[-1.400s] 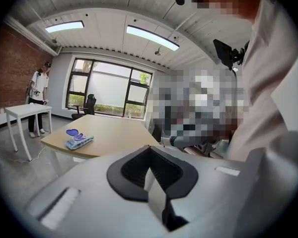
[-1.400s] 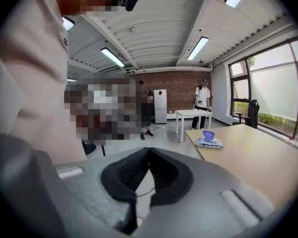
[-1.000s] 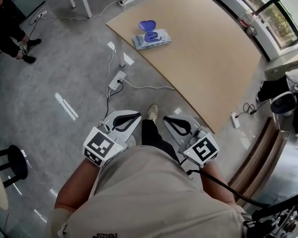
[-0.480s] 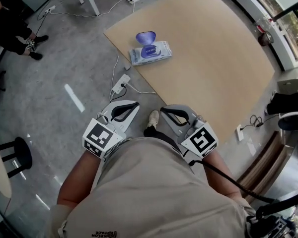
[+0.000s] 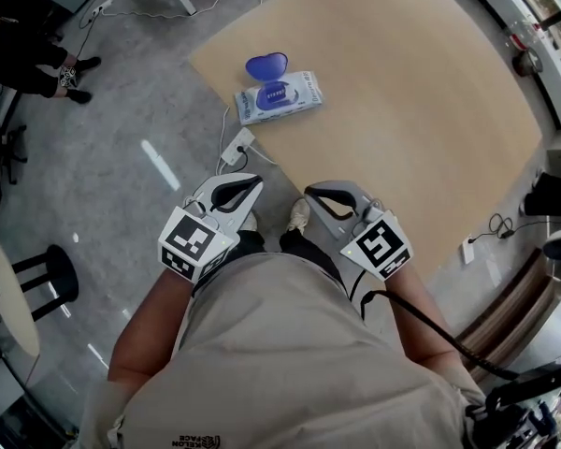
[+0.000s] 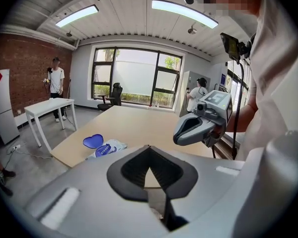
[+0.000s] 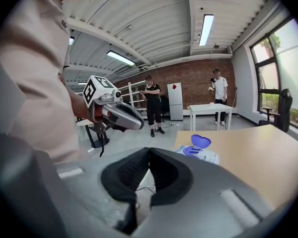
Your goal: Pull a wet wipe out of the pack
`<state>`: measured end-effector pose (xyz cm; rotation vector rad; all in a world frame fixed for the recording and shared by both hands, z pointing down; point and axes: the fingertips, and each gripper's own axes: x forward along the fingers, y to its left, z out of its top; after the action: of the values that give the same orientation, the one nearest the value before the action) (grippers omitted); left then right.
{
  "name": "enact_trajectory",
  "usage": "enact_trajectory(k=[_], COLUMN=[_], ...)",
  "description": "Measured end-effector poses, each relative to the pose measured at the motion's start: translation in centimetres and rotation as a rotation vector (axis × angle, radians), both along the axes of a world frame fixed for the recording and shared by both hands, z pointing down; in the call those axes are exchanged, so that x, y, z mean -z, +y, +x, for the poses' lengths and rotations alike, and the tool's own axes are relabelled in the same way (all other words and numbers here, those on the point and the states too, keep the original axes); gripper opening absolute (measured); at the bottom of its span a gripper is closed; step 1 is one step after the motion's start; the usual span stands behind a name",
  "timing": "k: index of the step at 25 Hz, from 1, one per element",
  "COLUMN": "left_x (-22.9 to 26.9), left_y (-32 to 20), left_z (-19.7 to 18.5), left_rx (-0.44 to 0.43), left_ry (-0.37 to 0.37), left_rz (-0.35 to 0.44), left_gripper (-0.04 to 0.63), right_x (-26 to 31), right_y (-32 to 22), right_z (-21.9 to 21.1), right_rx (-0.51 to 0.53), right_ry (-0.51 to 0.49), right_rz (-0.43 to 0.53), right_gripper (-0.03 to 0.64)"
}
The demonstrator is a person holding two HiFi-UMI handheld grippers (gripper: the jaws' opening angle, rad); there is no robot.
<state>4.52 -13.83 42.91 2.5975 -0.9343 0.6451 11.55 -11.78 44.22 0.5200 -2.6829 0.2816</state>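
Observation:
The wet wipe pack [image 5: 279,96] lies near the table's left corner, its blue lid [image 5: 266,65] flipped open behind it. It also shows in the left gripper view as a pale pack [image 6: 108,148] with the lid [image 6: 93,141], and in the right gripper view as the pack [image 7: 200,154]. My left gripper [image 5: 252,184] and right gripper [image 5: 310,193] are held close to my body, short of the table edge, both shut with nothing between the jaws. In their own views the left gripper [image 6: 149,147] and right gripper [image 7: 149,149] show jaw tips meeting.
The tan table [image 5: 421,92] stretches ahead and to the right. A power strip [image 5: 237,145] with cables lies on the floor by the table leg. A black stool [image 5: 51,279] stands at the left. A person [image 5: 28,50] stands far left; others stand by a white table [image 7: 211,108].
The table and the pack have come closer and lower in the head view as I stepped forward. Both grippers stay shut near my body.

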Motion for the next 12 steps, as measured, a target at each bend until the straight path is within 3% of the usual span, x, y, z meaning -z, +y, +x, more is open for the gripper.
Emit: enact_trajectory(k=[12], left_x=[-4.5], left_y=[-6.5], left_z=[-0.4], left_rx=[-0.011], left_ry=[-0.027], left_rz=[-0.024], left_gripper=[0.006], right_x=[-2.4], right_y=[-5.8], right_z=[0.7], right_rx=[-0.087], right_ry=[0.047], right_rz=[-0.002], right_gripper=[0.006])
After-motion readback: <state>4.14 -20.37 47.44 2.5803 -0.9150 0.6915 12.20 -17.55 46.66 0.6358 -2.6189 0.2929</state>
